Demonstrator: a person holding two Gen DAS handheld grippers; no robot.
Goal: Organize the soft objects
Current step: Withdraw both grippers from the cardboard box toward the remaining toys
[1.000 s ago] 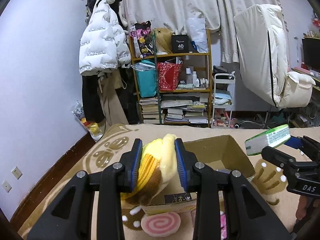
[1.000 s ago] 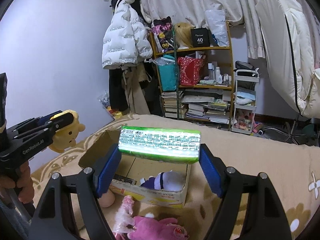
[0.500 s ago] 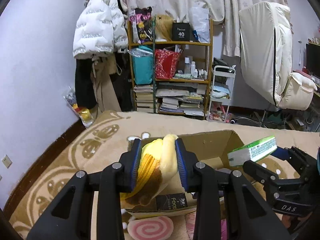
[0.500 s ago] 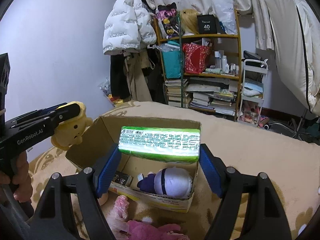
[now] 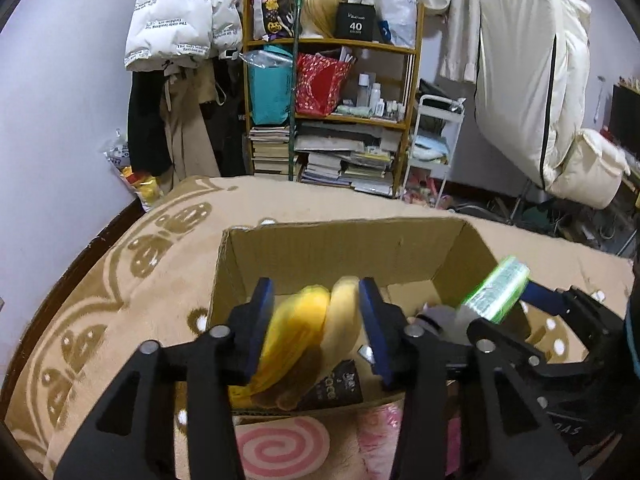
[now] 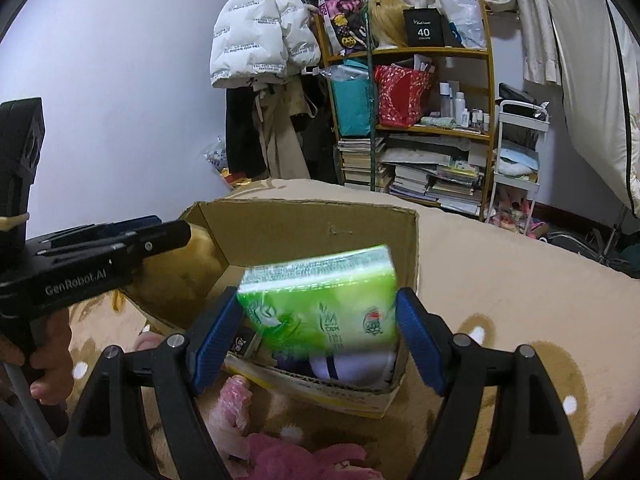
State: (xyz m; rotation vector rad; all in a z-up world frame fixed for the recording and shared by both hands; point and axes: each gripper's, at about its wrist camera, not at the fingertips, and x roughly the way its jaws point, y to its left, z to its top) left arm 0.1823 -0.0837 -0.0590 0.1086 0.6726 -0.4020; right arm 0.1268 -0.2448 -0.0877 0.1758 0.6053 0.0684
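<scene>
Left wrist view: left claw (image 5: 316, 320), jaws just opening, loosely brackets the soft yellow plush (image 5: 308, 328) over the cardboard box (image 5: 344, 248); right claw (image 6: 320, 330) squeezes the light, squashy tissue pack (image 6: 320, 300) by its ends.

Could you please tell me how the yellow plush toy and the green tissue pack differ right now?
The yellow plush toy is rounded and soft-looking; the green tissue pack is a flat-sided wrapped block. The left tongs have just been opening, so the toy sits loosely between them, while the right tongs clamp the pack by its ends. Both hang over the open cardboard box.
</scene>
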